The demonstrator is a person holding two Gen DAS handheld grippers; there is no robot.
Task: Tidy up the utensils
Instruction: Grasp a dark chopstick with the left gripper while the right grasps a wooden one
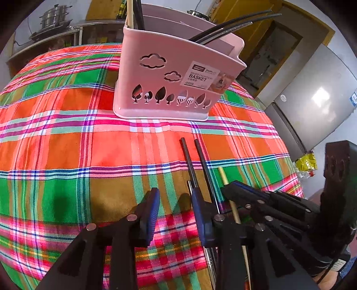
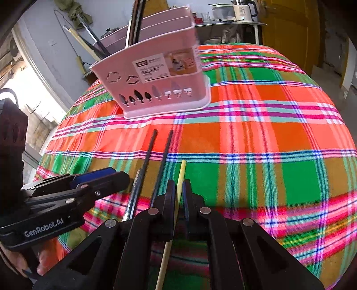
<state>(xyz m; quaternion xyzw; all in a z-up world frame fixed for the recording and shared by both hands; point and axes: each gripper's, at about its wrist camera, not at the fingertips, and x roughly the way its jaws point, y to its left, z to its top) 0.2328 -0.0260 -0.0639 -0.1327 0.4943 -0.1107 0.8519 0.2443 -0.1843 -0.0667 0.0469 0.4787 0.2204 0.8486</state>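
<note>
A pink utensil basket (image 1: 169, 73) (image 2: 156, 89) stands on the plaid tablecloth (image 1: 67, 145) with black and pale chopsticks upright in it. In front of it lie two black chopsticks (image 1: 188, 156) (image 2: 149, 151), a metal chopstick (image 2: 136, 187) and a pale wooden chopstick (image 1: 223, 176) (image 2: 181, 171). My left gripper (image 1: 176, 194) (image 2: 100, 178) is open just left of the black chopsticks, with only cloth between its blue pads. My right gripper (image 2: 179, 191) (image 1: 245, 196) is low over the cloth, shut on the pale wooden chopstick.
The two grippers sit close side by side near the table's front. A grey fridge (image 1: 312, 100) stands beyond the right edge of the table, steel pots (image 1: 53, 17) on a shelf behind. A kettle (image 2: 243, 11) sits on a far counter. A hand (image 2: 42, 263) holds the left gripper.
</note>
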